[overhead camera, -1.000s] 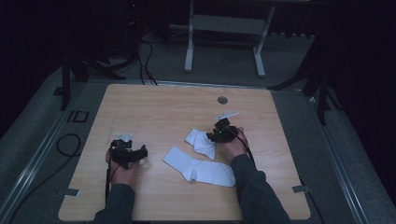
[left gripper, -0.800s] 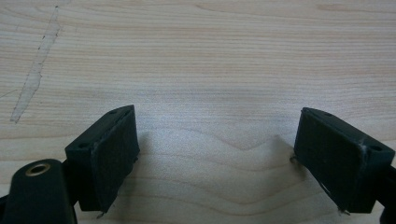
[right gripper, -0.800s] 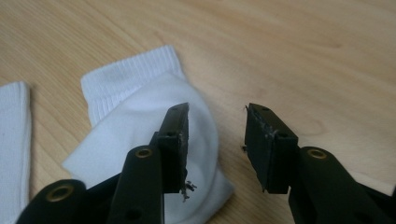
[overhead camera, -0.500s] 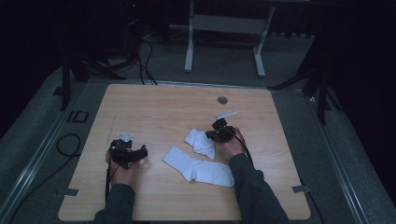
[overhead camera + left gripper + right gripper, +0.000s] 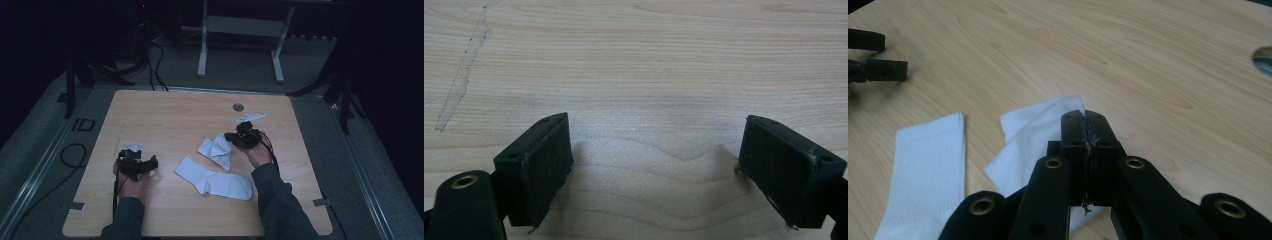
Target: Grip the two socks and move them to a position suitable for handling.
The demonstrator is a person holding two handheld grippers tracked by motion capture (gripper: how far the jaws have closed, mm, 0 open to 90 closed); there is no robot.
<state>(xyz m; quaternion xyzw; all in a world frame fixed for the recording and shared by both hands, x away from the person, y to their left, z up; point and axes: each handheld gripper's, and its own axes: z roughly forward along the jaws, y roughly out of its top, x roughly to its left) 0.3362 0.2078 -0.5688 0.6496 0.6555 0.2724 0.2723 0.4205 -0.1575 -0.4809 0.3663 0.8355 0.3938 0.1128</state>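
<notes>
Nearest the person, a flat white ribbed cotton sock [image 5: 212, 179] lies at about six o'clock on the pale wooden table [image 5: 170, 115], its long axis running from ten o'clock to four o'clock. Just beyond it, a second, crumpled white sock [image 5: 216, 149] is pinched at its upper right edge by the black right gripper [image 5: 239, 139], whose jaws have just closed on the fabric; the pinched part is hidden between them. At eight o'clock, the black left gripper [image 5: 148, 166] rests with jaws spread over bare wood.
</notes>
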